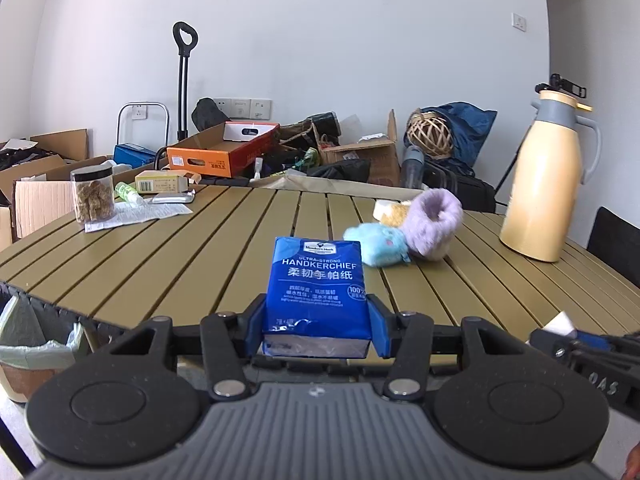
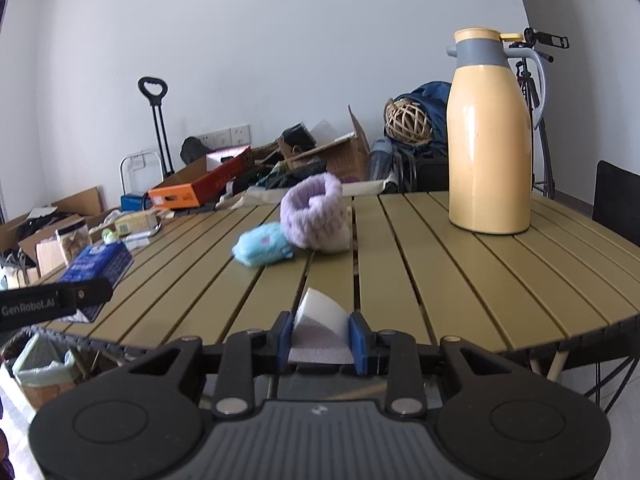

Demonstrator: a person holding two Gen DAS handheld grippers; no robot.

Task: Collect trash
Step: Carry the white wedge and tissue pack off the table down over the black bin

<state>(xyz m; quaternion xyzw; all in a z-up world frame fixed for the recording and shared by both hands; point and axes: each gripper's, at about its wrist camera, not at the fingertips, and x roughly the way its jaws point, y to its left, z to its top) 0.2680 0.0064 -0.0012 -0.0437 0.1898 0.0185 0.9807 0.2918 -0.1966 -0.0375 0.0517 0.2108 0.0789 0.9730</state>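
- The left gripper [image 1: 318, 322] clamps a blue tissue pack [image 1: 316, 292] between its pads, held over the table's [image 1: 200, 248] near edge.
- The right gripper [image 2: 322, 340] pinches a white foam piece [image 2: 320, 328], also at the near edge.
- A bin [image 1: 28, 344] with a liner stands below the table's near left edge.
- A flask [image 2: 490, 136] stands near the far right edge.

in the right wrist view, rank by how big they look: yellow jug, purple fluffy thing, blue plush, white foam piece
1. yellow jug, plainly largest.
2. purple fluffy thing.
3. blue plush and white foam piece look about alike; the foam sits right at the camera in the right gripper, so I won't rank them.
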